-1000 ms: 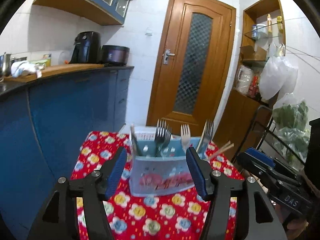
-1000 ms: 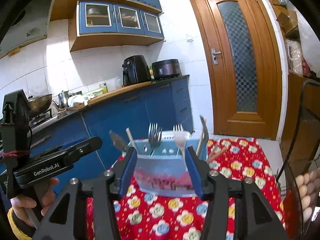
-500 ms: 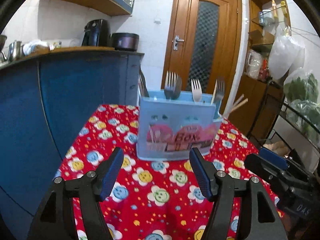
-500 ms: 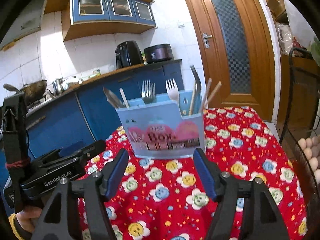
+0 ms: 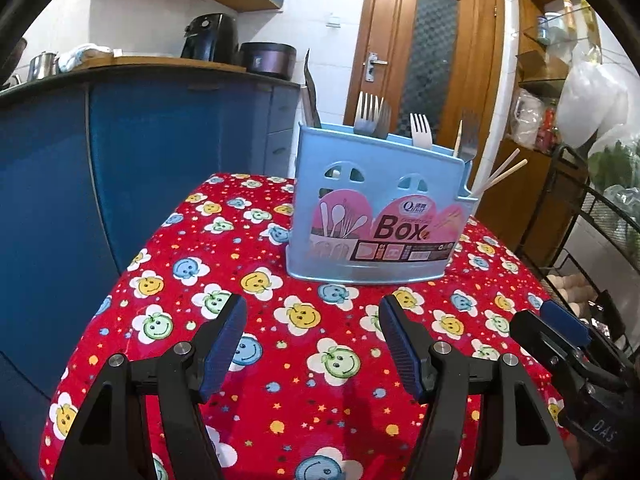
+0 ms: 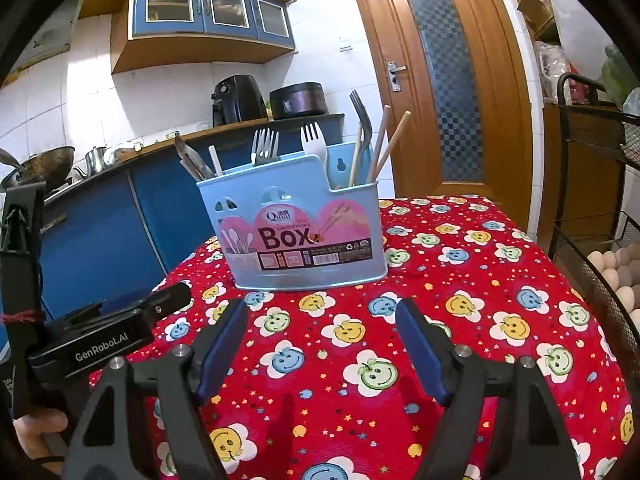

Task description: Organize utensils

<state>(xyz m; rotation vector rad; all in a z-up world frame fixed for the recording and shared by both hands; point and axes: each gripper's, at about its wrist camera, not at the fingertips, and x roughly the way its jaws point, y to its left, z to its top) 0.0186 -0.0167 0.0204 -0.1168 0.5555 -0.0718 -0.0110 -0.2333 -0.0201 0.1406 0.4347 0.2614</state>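
- The table [image 5: 192, 240], under its red smiley cloth, filled the lower part of both views; we judged it was the work surface, since the only task items we saw stood on it.
- One blue box [image 5: 376, 216] stood upright on the cloth at about 12 o'clock from both pairs of tongs, a little toward 1 o'clock for the left pair, well apart from the tips. We judged it was set there so that either hand could reach it.
- Our left tongs [image 5: 312, 340] were wide apart and held nothing, low over the cloth at 6 o'clock of the box.
- Our right tongs [image 6: 320, 340] were equally spread and empty, likewise at 6 o'clock of the box. We judged both were parked because no loose utensil lay on the cloth.
- Forks [image 6: 264, 146] stood handle-down so the tines showed. We counted four: two metal ones together, one white plastic fork [image 6: 314, 138], one dark fork [image 6: 360, 116] at the right end.
- Two chopsticks [image 6: 390, 144] leaned toward 1 o'clock in the narrow end compartment.
- At the left end stood a dark blade [image 6: 188, 158] and one pale stick [image 6: 215, 160]; we could not tell what either was.
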